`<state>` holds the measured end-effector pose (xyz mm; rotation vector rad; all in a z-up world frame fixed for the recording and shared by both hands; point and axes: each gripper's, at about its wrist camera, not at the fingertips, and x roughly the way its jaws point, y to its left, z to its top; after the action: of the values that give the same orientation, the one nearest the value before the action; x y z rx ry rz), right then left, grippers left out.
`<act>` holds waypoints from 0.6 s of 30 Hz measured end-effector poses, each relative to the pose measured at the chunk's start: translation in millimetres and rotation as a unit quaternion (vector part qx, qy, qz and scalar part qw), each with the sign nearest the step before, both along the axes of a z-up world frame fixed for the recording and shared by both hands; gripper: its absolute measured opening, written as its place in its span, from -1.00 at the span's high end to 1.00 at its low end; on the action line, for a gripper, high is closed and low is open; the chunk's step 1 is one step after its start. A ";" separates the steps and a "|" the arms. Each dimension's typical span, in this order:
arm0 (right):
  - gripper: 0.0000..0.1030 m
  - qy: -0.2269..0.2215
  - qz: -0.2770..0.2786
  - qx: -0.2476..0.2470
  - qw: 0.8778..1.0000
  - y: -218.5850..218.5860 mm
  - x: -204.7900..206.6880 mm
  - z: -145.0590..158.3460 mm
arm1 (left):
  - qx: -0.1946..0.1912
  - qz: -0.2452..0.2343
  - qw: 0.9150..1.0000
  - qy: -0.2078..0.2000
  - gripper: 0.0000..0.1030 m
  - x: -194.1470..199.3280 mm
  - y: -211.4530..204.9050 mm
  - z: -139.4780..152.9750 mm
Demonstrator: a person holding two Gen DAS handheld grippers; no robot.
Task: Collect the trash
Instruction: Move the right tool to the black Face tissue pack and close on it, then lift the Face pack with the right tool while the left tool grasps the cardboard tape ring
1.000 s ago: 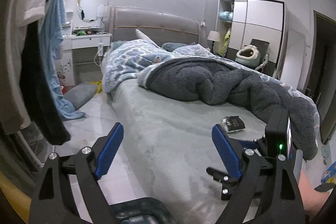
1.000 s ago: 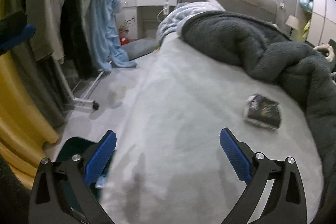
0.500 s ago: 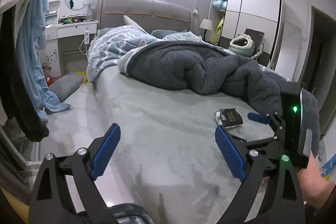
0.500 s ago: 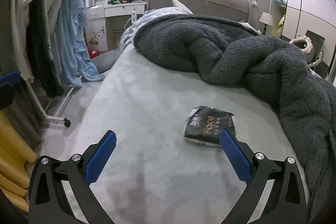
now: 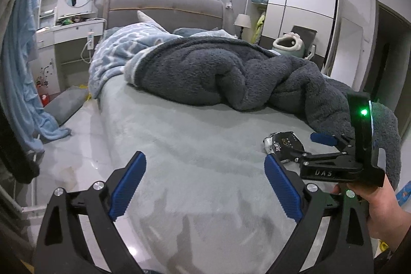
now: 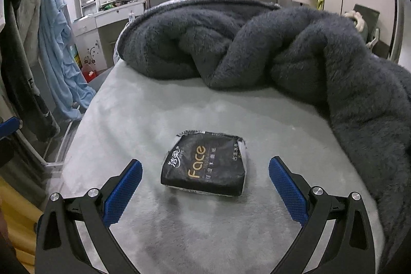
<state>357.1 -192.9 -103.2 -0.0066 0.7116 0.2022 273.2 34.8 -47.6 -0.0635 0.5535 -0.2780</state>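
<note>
A black tissue pack (image 6: 205,166) with gold "Face" lettering lies flat on the grey-green bed sheet (image 6: 143,114). My right gripper (image 6: 205,184) is open, its blue fingers on either side of the pack, just short of it and a little above the sheet. In the left wrist view the same pack (image 5: 282,145) lies at the right, with the right gripper (image 5: 303,149) reaching over it, held by a hand. My left gripper (image 5: 205,186) is open and empty over the foot of the bed.
A rumpled dark grey fleece blanket (image 6: 282,48) covers the bed's far half and right side. Clothes hang on a rack at the left (image 6: 54,43). A white dressing table (image 5: 66,32) with a round mirror and a wardrobe (image 5: 295,12) stand at the back.
Both grippers have moved forward over the bed. The right gripper closed in on the tissue pack, which now lies between its open fingers. The dark bin at the bottom has dropped out of view.
</note>
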 end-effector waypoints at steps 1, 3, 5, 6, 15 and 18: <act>-0.93 0.002 0.001 -0.001 1.000 0.7 2.5 -0.7 | -0.005 -0.003 1.000 0.004 -0.84 4.9 -1.5 -2.4; -0.93 0.006 0.005 -0.007 1.000 1.7 5.9 -2.9 | -0.006 -0.006 1.000 0.008 -0.84 10.7 -4.4 -5.2; -0.93 0.011 0.009 -0.012 1.000 1.8 9.4 -6.1 | -0.004 -0.009 1.000 0.011 -0.84 16.8 -8.0 -7.7; -0.93 0.014 0.011 -0.012 1.000 0.9 10.0 -7.7 | -0.006 -0.011 1.000 0.014 -0.84 20.8 -9.5 -9.3; -0.38 0.039 0.045 0.015 0.998 -8.8 10.4 -13.3 | -0.019 -0.015 1.000 0.019 -0.84 43.4 -27.6 -17.1; -0.38 0.025 0.040 0.034 0.998 -24.5 5.4 -2.6 | -0.018 -0.024 0.999 0.019 -0.84 45.7 -40.3 -17.7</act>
<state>362.6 -217.4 -105.9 0.0355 0.7551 0.3038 318.9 -5.6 -65.4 -0.0894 0.5877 -0.3346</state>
